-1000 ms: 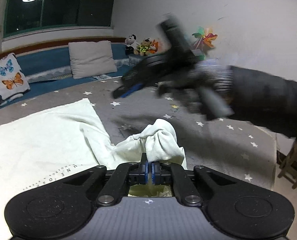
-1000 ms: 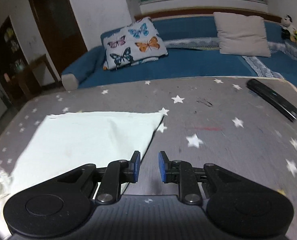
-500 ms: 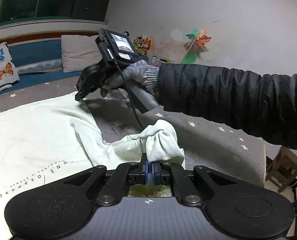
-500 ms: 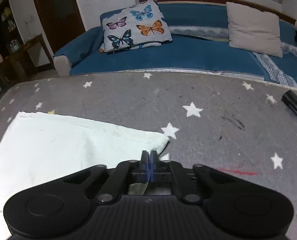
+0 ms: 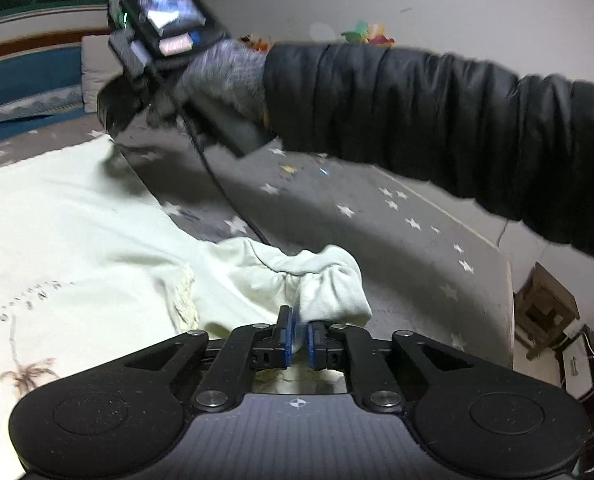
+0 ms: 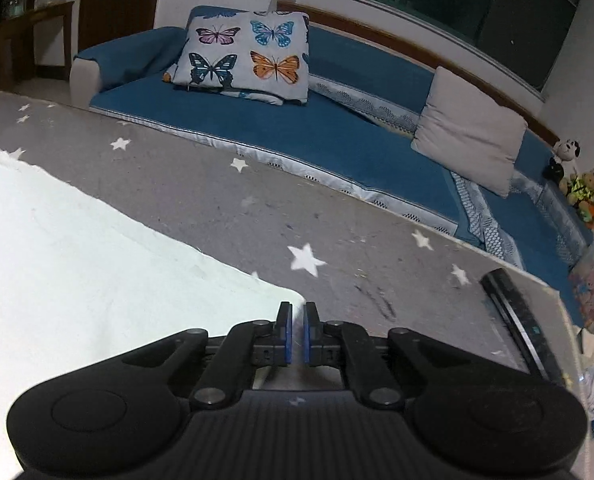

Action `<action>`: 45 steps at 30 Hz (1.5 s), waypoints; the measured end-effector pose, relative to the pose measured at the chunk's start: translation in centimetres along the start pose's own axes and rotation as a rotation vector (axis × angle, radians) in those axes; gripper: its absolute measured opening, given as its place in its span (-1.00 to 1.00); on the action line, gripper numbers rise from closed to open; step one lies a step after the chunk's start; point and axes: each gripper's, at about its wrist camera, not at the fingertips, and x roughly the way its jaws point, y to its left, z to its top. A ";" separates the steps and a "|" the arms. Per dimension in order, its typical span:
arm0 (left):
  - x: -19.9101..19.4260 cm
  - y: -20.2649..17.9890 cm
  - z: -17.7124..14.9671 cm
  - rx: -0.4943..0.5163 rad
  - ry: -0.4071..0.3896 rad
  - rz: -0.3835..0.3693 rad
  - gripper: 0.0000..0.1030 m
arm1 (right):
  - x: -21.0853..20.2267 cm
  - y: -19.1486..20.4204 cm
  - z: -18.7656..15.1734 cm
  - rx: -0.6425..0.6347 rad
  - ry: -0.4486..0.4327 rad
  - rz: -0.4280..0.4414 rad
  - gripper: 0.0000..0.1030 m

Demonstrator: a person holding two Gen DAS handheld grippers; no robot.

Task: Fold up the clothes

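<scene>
Grey star-printed cloth covers the tabletop, with a blue sofa behind; a cream T-shirt lies spread on it; the left tool is clamped on a bunched sleeve; the right tool pinches the shirt's far corner, its pads nearly together.

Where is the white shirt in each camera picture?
Left wrist view: the white shirt fills the left side, its bunched sleeve pinched in the left gripper.
Right wrist view: the shirt fills the lower left, its corner at the right gripper.
Shared landmark: the grey starry cover.
</scene>
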 end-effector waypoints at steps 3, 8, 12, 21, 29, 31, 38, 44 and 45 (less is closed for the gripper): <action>-0.5 -0.4 0.1 0.003 -0.012 -0.009 -0.71 | -3.0 -0.1 -0.5 -0.076 -0.012 -0.002 -0.88; -2.6 -1.2 0.5 0.023 -0.068 0.000 -0.40 | -9.0 -0.8 -2.7 -0.161 -0.015 -0.027 -0.81; -5.2 -1.7 0.8 0.040 -0.139 0.043 -0.19 | -13.2 -1.5 -5.4 -0.079 -0.006 0.038 -0.80; -9.8 2.0 -2.0 -0.014 -0.088 0.322 -0.21 | -18.8 3.7 -12.2 0.024 -0.023 0.367 -0.79; -11.3 4.9 -6.0 -0.070 0.043 0.447 -0.21 | -16.9 5.2 -16.1 -0.003 0.051 0.286 -0.79; -11.3 5.2 -6.6 -0.077 0.066 0.457 -0.21 | -16.7 4.2 -16.6 0.009 0.062 0.232 -0.79; -13.5 6.3 -8.2 -0.105 0.065 0.493 -0.19 | -19.1 1.7 -17.8 0.127 0.029 0.175 -0.72; -14.5 6.6 -9.5 -0.128 0.070 0.507 -0.20 | -21.2 3.0 -19.4 0.118 -0.005 0.258 -0.60; -14.6 6.5 -9.6 -0.130 0.071 0.507 -0.20 | -21.2 3.3 -19.7 0.106 0.006 0.253 -0.60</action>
